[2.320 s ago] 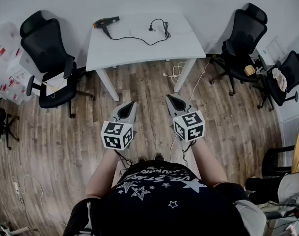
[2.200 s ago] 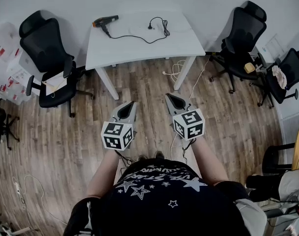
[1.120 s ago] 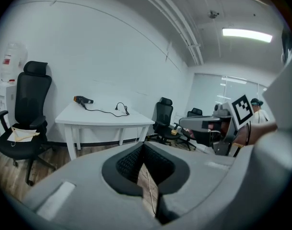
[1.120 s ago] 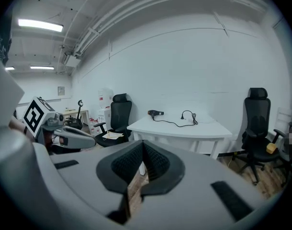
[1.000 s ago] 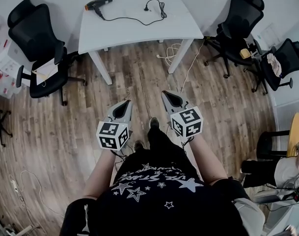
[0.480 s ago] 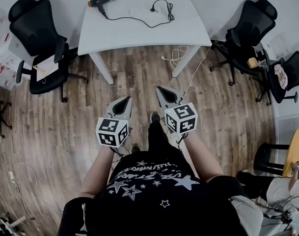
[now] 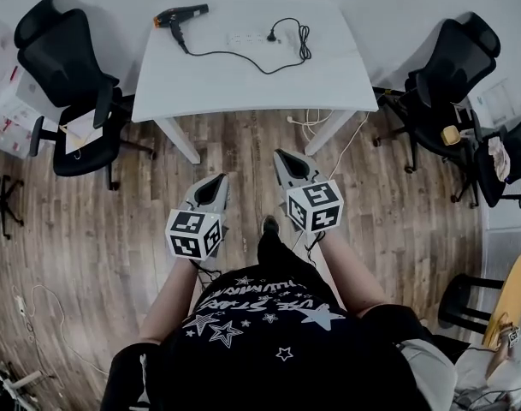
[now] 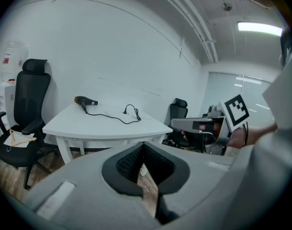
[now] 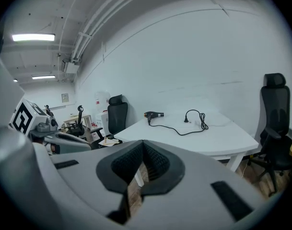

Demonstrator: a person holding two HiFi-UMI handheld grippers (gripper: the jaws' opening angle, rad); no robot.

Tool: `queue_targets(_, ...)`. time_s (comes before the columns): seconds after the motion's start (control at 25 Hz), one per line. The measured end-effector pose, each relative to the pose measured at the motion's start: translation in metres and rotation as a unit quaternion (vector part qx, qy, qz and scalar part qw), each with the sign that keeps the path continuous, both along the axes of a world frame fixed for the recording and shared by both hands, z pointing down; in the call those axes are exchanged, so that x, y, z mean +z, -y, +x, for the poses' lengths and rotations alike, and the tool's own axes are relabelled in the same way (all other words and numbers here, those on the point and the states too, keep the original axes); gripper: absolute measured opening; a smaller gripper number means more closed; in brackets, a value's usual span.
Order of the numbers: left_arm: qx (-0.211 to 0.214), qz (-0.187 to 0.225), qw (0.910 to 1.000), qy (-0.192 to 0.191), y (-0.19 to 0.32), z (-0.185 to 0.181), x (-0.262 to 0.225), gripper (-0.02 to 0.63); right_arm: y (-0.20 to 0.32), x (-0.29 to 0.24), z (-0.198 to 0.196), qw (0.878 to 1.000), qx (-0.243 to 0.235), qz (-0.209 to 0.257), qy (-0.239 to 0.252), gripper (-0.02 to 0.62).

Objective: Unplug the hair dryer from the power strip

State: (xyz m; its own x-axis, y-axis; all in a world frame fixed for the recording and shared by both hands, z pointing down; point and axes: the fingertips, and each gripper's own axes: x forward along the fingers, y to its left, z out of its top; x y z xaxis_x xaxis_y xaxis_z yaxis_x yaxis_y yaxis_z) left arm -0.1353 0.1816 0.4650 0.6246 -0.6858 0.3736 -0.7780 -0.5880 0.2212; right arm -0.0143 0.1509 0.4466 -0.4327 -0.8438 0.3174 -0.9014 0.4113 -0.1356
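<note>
Fingers, left gripper (image 8: 143, 145): pressed together, nothing btwn them. Right gripper (image 9: 142, 143): same, closed and empty. Both are held out in front of the person over the wood floor (image 7: 115, 195), short of the bench (image 7: 243, 84) and pointing toward it.

Item: hair dryer (image 7: 181, 14). Location: far left corner of bench top, lying on its side. Black cord (image 7: 234, 56) runs from it across the top toward the right and ends in a loose coil w/ plug (image 7: 272, 34) nr the back edge.

Power strip (image 7: 247, 37): white on white, faint in head view. It seems to lie just left of the coil w/ the plug at its right end. Whether the plug is seated I cannot tell.

Position re fingers: dryer, cord and plug are all well apart from both grippers, ahead of them on the bench. Plug lies nearer the right gripper's line, dryer nearer the left's.

Step in hand (est.): approach only; unplugging not yet begun.

Next move needs: reach the bench edge, part one pair of fingers and clamp the plug body, not the cord. Prob. steady the strip w/ the other gripper, then pull straight out.

Misc: office chairs (image 7: 68, 54) flank the bench.
</note>
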Motion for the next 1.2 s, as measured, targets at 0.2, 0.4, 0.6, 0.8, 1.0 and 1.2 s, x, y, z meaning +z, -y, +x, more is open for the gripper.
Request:
queue_targets(0.2,-0.015,0.001,0.9999,0.003,0.035,0.014,-0.006,0.008,0.037,-0.002,0.011,1.000,-0.019,-0.002,0.002,0.009)
queue_targets(0.4,-0.026,-0.001,0.9996,0.007,0.062,0.028,-0.009,0.008,0.067,-0.008,0.031,1.000,-0.017,0.006,0.010,0.009)
queue_targets(0.6,-0.037,0.000,0.9993,0.013,0.086,0.046,-0.011,0.008,0.094,-0.010,0.056,1.000,-0.019,0.008,0.019,0.009)
queue_targets(0.8,-0.047,0.005,0.9988,0.015,0.106,0.067,-0.012,0.008,0.116,-0.012,0.080,0.999,-0.030,0.011,0.015,0.009)
queue_targets(1.0,-0.065,0.007,0.9978,0.012,0.121,0.082,-0.013,0.008,0.133,-0.012,0.099,0.999,-0.043,0.013,0.011,0.009)
queue_targets(1.2,-0.072,0.004,0.9973,0.013,0.127,0.088,-0.013,0.008,0.138,-0.010,0.112,0.999,-0.042,0.012,0.013,0.009)
